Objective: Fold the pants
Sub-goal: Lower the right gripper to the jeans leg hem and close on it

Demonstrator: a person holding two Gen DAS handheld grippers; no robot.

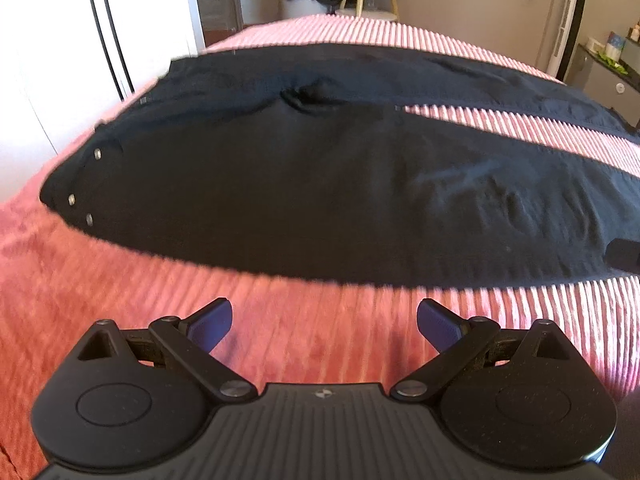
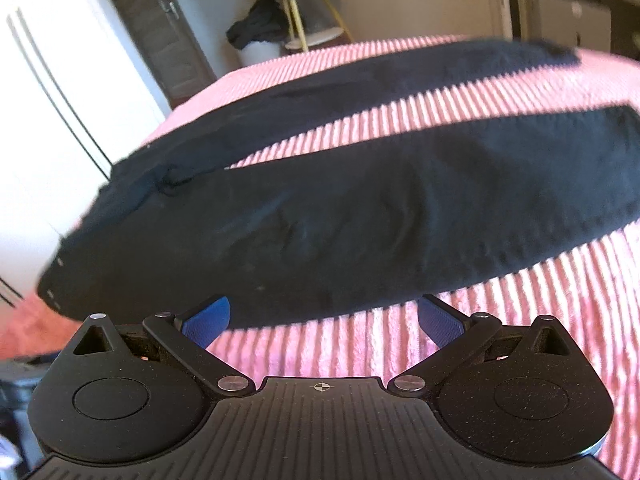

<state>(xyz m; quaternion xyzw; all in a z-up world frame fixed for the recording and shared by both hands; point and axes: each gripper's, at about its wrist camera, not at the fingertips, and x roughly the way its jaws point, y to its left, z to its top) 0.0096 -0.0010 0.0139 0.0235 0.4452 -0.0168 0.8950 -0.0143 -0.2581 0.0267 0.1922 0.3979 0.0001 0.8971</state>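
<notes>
Left tool [image 1: 324, 326] and right tool [image 2: 323, 322] released, pants [image 1: 320, 184] blurred, hems cut off

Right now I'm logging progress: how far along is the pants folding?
Done: the black pants lie spread flat on the pink bedspread, legs apart. In hand: nothing; the left gripper and right gripper are open and empty at the near edge. Left: every fold.

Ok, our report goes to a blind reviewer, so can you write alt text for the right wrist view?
Black pants lie spread flat on a pink ribbed bedspread, waistband to the left and both legs running right with a strip of bedspread between them. The right tongs are open and empty at the near edge of the pants.
</notes>
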